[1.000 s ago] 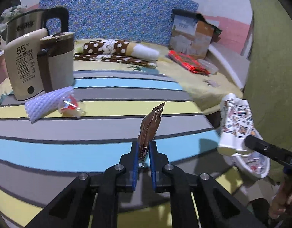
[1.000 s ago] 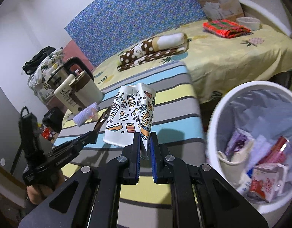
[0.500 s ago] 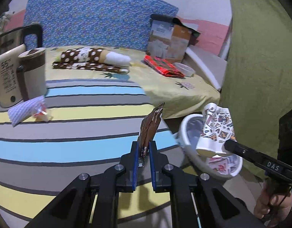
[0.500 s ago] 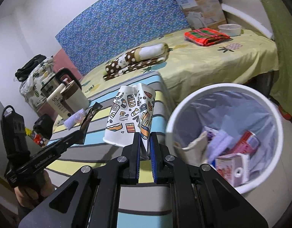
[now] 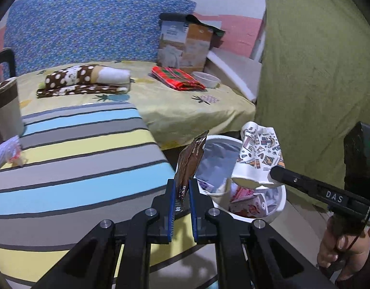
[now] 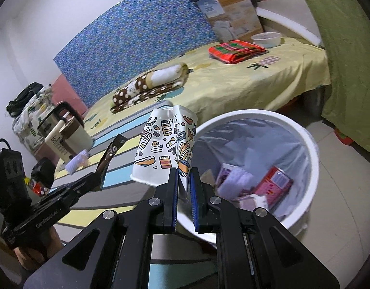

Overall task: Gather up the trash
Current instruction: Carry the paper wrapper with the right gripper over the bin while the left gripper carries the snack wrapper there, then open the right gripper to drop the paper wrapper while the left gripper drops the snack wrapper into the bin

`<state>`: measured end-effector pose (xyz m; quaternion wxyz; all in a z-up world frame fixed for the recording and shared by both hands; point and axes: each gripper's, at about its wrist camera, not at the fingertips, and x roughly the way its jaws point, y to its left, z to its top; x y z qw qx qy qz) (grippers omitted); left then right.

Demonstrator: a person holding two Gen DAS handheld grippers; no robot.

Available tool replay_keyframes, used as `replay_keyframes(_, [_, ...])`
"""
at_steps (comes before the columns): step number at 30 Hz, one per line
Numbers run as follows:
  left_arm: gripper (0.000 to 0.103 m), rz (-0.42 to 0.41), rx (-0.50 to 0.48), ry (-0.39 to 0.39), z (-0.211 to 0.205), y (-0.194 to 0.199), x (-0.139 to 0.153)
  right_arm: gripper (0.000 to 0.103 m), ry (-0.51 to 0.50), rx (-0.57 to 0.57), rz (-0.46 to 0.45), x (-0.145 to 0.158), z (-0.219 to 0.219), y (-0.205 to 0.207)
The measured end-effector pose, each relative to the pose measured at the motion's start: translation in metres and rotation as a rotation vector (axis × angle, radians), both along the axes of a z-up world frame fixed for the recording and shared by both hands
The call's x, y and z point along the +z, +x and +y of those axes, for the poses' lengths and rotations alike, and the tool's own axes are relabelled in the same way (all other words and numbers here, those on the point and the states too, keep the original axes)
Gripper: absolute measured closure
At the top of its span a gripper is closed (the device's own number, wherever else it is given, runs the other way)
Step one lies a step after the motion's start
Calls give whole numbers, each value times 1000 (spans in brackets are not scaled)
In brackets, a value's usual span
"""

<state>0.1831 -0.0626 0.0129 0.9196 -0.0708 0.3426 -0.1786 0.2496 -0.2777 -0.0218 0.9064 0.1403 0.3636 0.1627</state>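
Observation:
My left gripper is shut on a brown snack wrapper that stands up between the fingers, just left of a white trash bin. My right gripper is shut on a crushed patterned paper cup, held at the bin's left rim. The bin has a plastic liner and holds cartons and paper. In the left wrist view the cup hangs over the bin. In the right wrist view the wrapper and the left gripper are over the striped cloth.
A striped table cloth lies left of the bin, with a small wrapped bundle and kettles at its far left. A bed with folded cloths, a bowl and a box is behind. A green curtain hangs right.
Both grippers have moved right, from over the striped table to the bin. The bin is now close in both views. Both still hold their items.

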Motion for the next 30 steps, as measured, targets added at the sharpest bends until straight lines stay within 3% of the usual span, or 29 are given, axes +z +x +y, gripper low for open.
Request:
replay_keyframes(27, [92, 28, -152, 30, -75, 41, -30, 88, -65, -133, 87, -20, -38, 9])
replay_keyframes(30, [80, 41, -160, 9, -77, 47, -37, 88, -71, -140, 109, -23, -40, 10])
